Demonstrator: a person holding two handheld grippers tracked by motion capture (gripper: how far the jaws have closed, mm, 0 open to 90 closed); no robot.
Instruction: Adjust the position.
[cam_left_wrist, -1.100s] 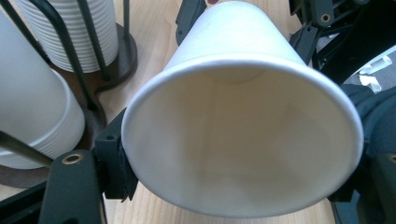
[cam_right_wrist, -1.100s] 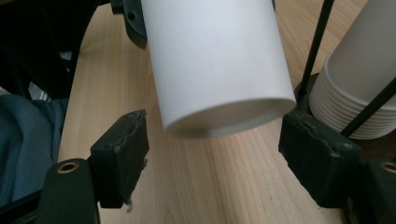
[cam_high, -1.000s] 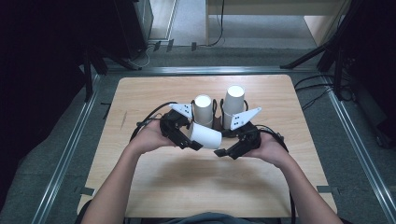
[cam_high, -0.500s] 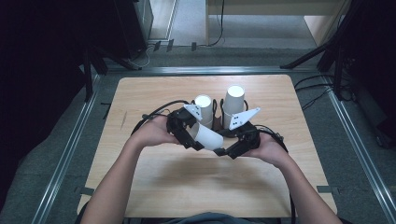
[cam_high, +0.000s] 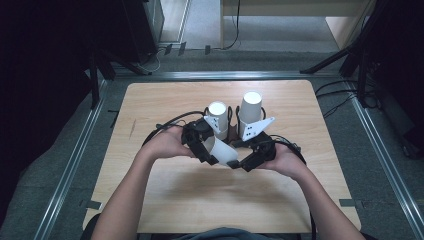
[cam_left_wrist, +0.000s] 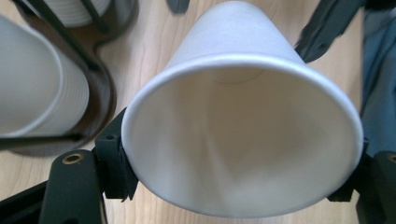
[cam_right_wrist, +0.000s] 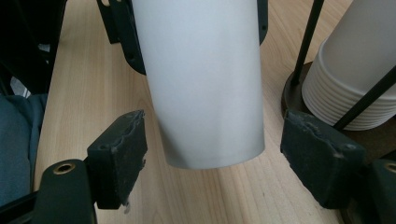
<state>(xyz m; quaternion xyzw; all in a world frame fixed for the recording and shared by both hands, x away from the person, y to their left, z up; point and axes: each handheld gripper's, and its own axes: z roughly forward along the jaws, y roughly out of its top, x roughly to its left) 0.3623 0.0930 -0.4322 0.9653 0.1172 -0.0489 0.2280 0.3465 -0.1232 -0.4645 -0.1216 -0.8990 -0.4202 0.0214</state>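
Note:
A white paper cup (cam_high: 223, 150) lies on its side above the table, between my two hands. My left gripper (cam_left_wrist: 238, 172) is shut on its rim, with the cup's open mouth (cam_left_wrist: 243, 116) facing that camera. My right gripper (cam_right_wrist: 215, 158) is open. Its jaws have just been opening, and the cup's closed end (cam_right_wrist: 201, 84) sits between the pads (cam_right_wrist: 119, 154) without touching them. In the high view the left gripper (cam_high: 212, 149) and right gripper (cam_high: 241, 159) meet at the cup.
Two stacks of upside-down white cups stand in black wire holders just beyond the hands: the left stack (cam_high: 218, 116) and the taller right stack (cam_high: 250, 111). One stack (cam_right_wrist: 355, 70) is close beside my right jaw. The wooden table (cam_high: 300, 200) has bare room toward the near edge.
The left hand has shifted the cup a little to the right, toward the right gripper. The right hand has stayed where it was.

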